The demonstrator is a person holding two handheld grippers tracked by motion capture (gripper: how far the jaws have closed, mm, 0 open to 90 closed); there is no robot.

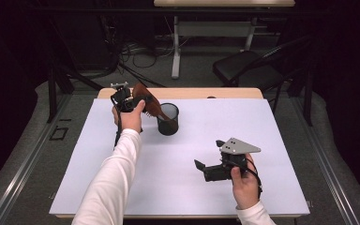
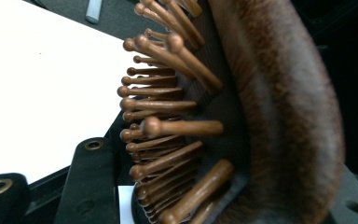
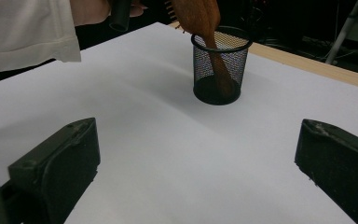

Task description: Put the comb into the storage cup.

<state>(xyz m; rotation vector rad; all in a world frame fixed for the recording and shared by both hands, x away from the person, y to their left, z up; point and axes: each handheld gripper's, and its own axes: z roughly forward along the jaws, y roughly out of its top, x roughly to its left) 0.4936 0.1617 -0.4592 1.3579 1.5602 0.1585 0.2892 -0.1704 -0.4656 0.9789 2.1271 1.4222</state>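
Left gripper (image 1: 127,99), up at the far left of the counter (image 1: 178,187), has its jaws closed on the head of a brown wooden hairbrush (image 1: 151,106); its own view looks straight along the brush (image 2: 261,116), with the round-tipped wooden bristles (image 2: 168,126) pointing toward the white surface and one black jaw pressing in beside them. Covering most of the counter is a white sheet, with a strip of bare wood along the far edge. Right gripper (image 1: 205,170) rests low near the front right, well apart from the other things, jaws spread wide with nothing between them. A black mesh cup (image 1: 168,119) stands upright just right of the left gripper. The hairbrush leans tilted, its handle (image 3: 221,70) down inside the cup (image 3: 220,70) and reaching the bottom, its head above the rim
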